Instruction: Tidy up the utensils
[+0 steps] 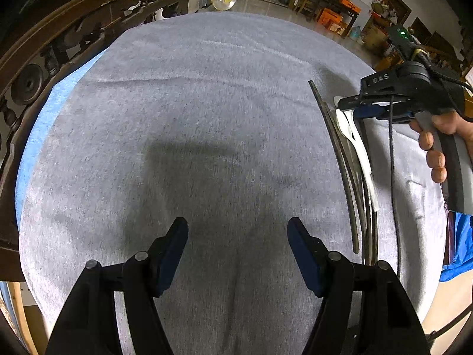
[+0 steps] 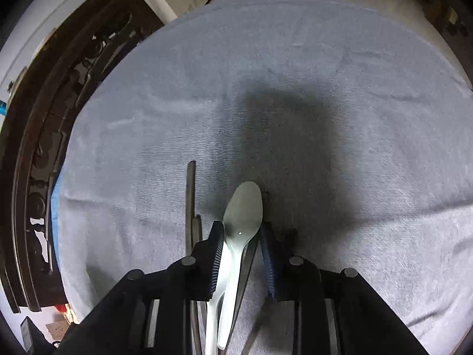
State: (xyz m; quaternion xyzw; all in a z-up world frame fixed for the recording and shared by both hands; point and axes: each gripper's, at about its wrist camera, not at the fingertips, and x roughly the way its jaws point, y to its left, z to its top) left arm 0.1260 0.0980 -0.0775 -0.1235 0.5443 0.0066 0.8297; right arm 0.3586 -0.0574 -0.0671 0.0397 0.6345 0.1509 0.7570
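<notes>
My right hand-held gripper [image 2: 241,235] sits low over the grey cloth [image 2: 295,74] that covers the counter, its two blue pads on either side of the white spoon [image 2: 243,213]. The bowl points away from me and the handle runs back under the tool. The left pad touches the neck of the spoon; the right pad looks a little apart from it, so I cannot tell whether I grip the spoon or have just let go. The spoon lies along the dark chopsticks [image 2: 190,201], all pointing the same way near the right edge of the counter. I take it that this is the reason for the placing: the utensils are being gathered into one neat, parallel row. My left hand-held gripper [image 1: 238,230] hangs wide open over bare cloth in the middle of the counter, holding nothing, well apart from the row. It waits there, I judge, to keep out of the way. From its camera I see the right tool, with the spoon and chopsticks beneath it.
</notes>
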